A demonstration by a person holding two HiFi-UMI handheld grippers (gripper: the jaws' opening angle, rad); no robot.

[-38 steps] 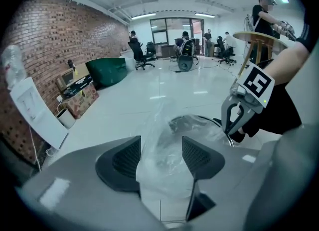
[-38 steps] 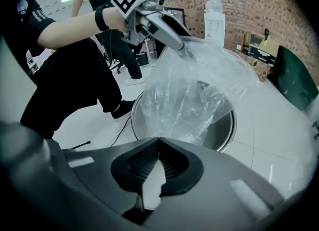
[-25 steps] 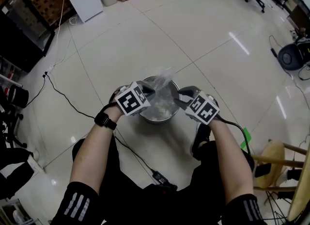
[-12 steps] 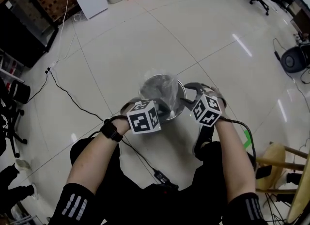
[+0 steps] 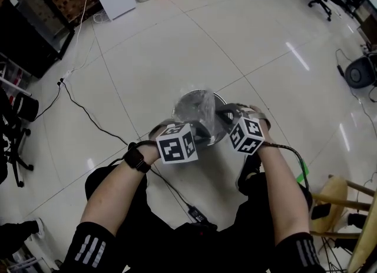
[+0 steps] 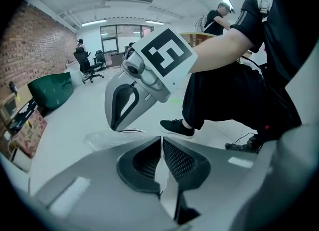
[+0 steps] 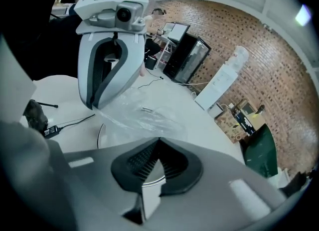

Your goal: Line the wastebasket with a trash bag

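Left claw [image 6: 160,139], right claw [image 7: 158,140] maybe pinching bag [image 5: 197,106], wastebasket [image 5: 218,98] upright

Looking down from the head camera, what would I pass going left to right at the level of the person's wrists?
Black chair legs → wristwatch → left claw → right claw → wooden stool.

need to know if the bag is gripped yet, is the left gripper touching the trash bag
Touching. The right gripper view shows it: the clear trash bag fans out straight from the closed tips of the left gripper.
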